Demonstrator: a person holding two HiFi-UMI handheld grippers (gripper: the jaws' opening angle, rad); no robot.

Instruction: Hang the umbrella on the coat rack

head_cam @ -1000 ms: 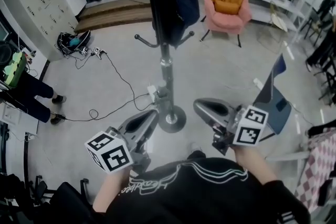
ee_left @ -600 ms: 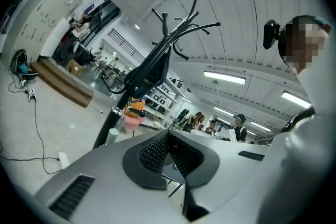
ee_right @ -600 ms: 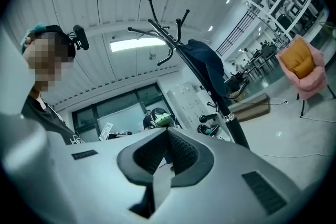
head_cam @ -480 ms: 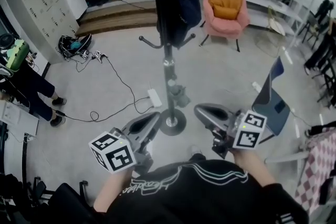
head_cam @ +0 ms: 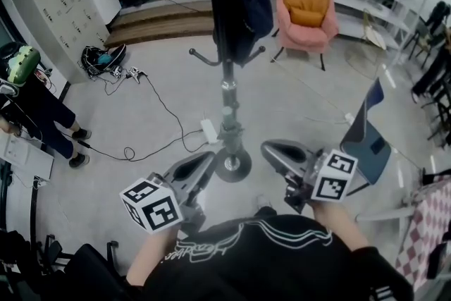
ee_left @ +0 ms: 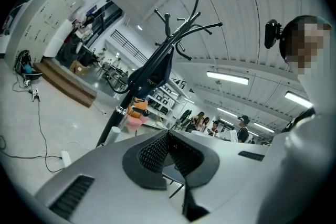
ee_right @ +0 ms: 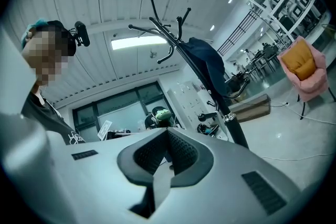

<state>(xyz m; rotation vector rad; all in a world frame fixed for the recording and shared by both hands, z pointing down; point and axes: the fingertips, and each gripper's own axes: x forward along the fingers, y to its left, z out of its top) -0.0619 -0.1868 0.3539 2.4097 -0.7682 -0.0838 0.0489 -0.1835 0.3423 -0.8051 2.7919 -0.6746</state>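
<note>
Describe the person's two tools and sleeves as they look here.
Both the left tool and right tool are smooth grey tapering shells with black ribbed pads. Each carries a white cube printed with black square markers. The person wears a black top with white line print, forearms bare.

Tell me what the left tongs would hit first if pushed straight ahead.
Likely nothing close: seen from the left tongs, the rack pole stands just left of that line, with only distant people beyond. Depth is unclear.
</note>
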